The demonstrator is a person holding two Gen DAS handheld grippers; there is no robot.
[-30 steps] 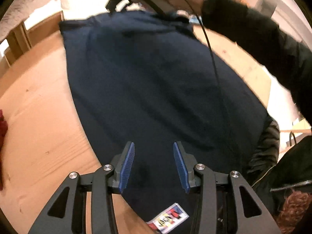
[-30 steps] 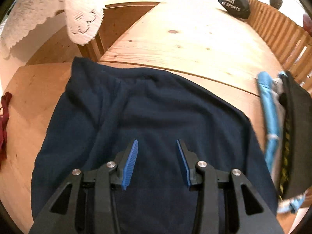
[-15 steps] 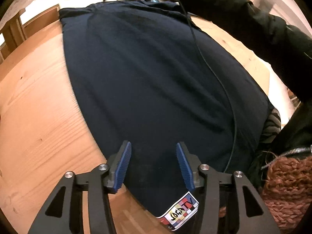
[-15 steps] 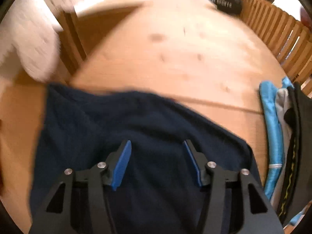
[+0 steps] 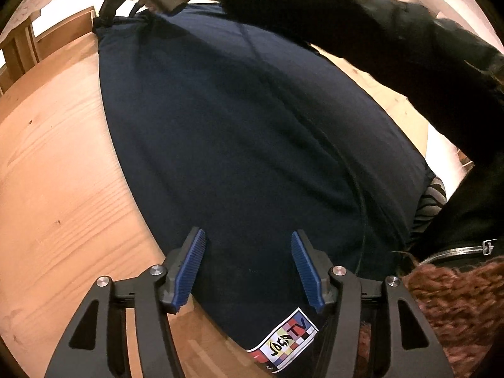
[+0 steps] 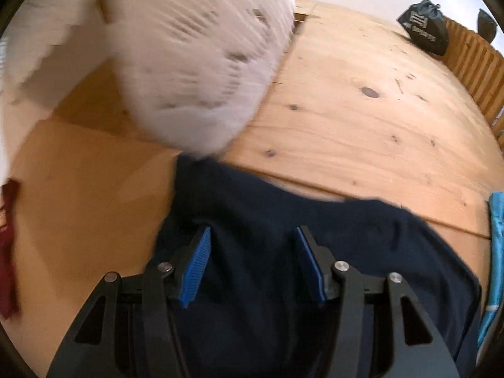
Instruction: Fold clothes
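Note:
A navy garment [image 5: 239, 119] lies spread flat on the wooden table [image 5: 56, 157]. A colourful label [image 5: 288, 340] shows at its near end. My left gripper [image 5: 246, 234] hovers over that near end, its jaws opening, the blue pads clear of the cloth. My right gripper [image 6: 253, 230] is open above the far left corner of the garment [image 6: 283, 208], with nothing pinched. In the left wrist view the right gripper [image 5: 108, 15] is at the far corner, held by a hand in a black sleeve [image 5: 362, 31].
A white lace cloth [image 6: 189, 63], blurred, hangs close above the far left corner. A dark red cloth [image 6: 8, 245] lies left, blue clothing [image 6: 496, 236] right. A black bag [image 6: 425, 31] and wooden slats [image 6: 472, 69] stand at the back. A cable [image 5: 356, 182] trails over the garment.
Both grippers' jaws have spread wider. The right gripper has swung left toward the garment's far left corner, so the lace cloth now fills its upper view. The left gripper shifted slightly.

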